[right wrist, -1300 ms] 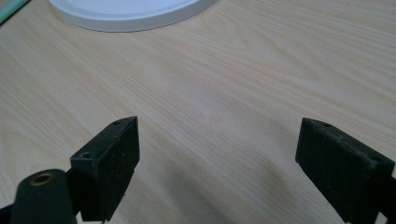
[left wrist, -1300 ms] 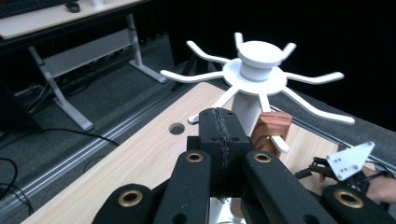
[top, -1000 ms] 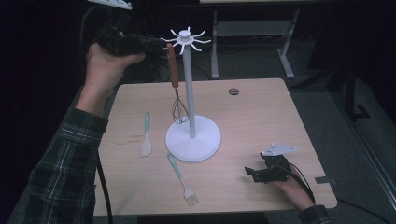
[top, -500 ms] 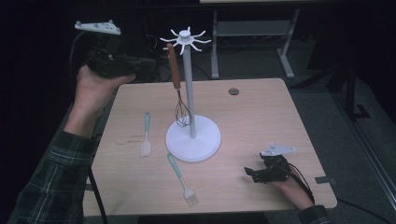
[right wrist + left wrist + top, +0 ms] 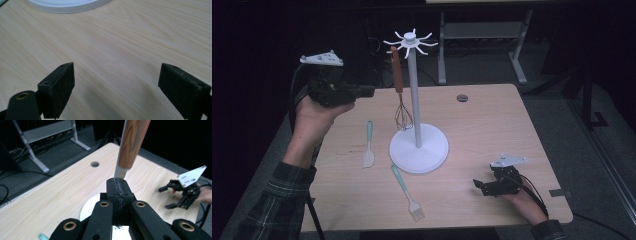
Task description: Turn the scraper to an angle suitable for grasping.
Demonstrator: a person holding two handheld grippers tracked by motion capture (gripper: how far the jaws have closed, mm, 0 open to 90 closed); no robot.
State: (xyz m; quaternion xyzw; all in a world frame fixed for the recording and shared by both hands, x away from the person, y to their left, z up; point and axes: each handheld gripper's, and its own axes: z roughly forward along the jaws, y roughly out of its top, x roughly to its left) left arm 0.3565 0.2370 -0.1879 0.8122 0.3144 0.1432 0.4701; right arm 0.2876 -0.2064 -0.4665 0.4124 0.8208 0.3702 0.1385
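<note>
Hanging utensils on the white stand [image 5: 417, 120] looks like the job, and 1 is up: the wooden-handled whisk [image 5: 399, 90] dangles from a hook, wires just above the base. The left tool [image 5: 362, 91] hovers beside that handle, jaws pressed together on nothing. The right tool [image 5: 484, 186] rests on the tabletop [image 5: 492, 130], jaws wide. 2 utensils lie flat: the teal spatula [image 5: 368, 145] and the teal brush [image 5: 407, 192]. Next, I judge, the left tool must open and drop to the spatula.
</note>
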